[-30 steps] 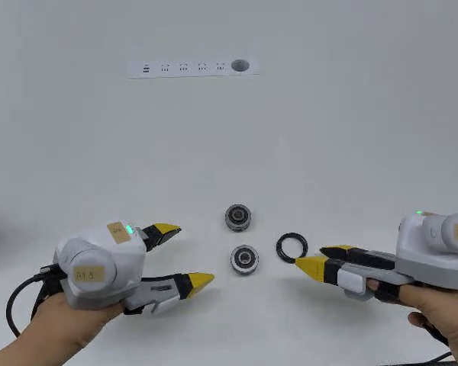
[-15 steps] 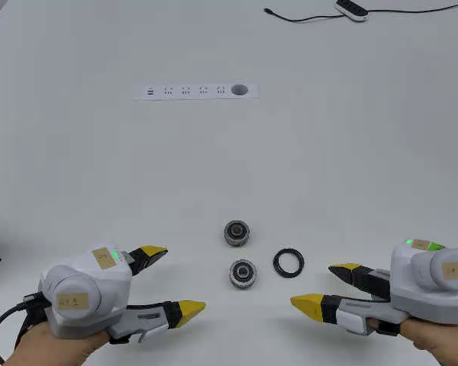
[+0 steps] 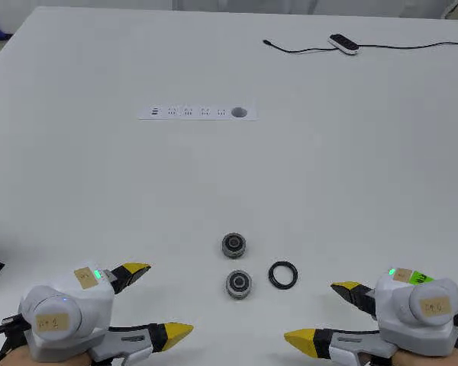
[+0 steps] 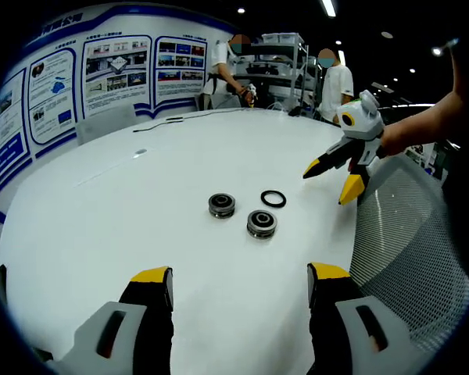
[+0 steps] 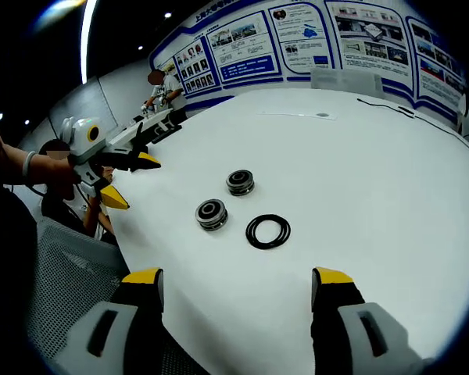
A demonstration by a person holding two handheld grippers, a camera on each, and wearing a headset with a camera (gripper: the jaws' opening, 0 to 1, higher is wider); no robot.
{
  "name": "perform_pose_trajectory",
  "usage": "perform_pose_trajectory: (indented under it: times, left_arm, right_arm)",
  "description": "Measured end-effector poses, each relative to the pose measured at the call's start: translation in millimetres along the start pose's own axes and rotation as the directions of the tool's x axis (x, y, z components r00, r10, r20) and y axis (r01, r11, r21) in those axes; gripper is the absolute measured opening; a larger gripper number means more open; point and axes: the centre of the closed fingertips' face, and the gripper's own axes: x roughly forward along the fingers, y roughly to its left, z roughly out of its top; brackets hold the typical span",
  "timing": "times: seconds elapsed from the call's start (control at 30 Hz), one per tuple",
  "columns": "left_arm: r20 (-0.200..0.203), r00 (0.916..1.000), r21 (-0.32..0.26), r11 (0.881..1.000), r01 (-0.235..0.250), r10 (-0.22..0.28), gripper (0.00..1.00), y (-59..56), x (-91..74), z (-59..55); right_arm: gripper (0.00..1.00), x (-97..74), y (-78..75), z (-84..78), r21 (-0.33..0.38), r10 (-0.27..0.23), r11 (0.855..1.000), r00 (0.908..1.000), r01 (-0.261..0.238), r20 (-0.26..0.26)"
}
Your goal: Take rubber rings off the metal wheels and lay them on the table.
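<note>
head view: the left gripper [image 3: 159, 299] and right gripper [image 3: 320, 313] hang over the desk's [image 3: 76, 191] near edge, jaws spread wide, both empty. between them lie the far wheel [image 3: 233, 245] and near wheel [image 3: 239, 284], apart. the loose rubber ring [image 3: 283, 274] lies flat just right of the near wheel. a power strip [image 3: 197, 113] lies mid-desk, and a small cabled device [image 3: 342, 43] near the far edge.
left gripper view: bare desk runs from the jaws to the wheels. two people [image 4: 334, 74] stand beyond the far edge.
right gripper view: nothing blocks the ring. wall posters [image 5: 297, 39] hang behind.
</note>
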Motion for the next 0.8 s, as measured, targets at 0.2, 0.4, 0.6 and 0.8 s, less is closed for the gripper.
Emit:
perform_pose_trajectory:
  times: [0.2,0.4,0.6,0.8]
  left_arm:
    - [0.013,0.9999,-0.012,1.000,-0.007,0.007,0.76,-4.2,-4.3,-4.1]
    - [0.018,0.9996,-0.028,0.999,-0.021,0.021,0.80,-4.9,-7.5,-8.0]
    - [0.020,0.9996,-0.035,0.999,-0.019,0.019,0.88,-8.9,-10.3,-11.3]
    - [0.030,0.9994,-0.037,0.999,-0.015,0.016,0.95,-12.0,-12.7,-12.7]
  right_arm:
    - [0.83,-7.5,5.5,-3.6,-0.001,-0.002,1.000,0.9999,0.002,0.015]
    - [0.87,-8.7,11.8,-7.4,-0.026,0.000,1.000,0.9997,0.001,0.025]
    - [0.95,-8.3,15.1,-10.9,-0.064,-0.010,0.998,0.9994,0.012,0.033]
    - [0.99,-9.0,14.0,-11.0,-0.080,-0.023,0.996,0.9988,0.026,0.043]
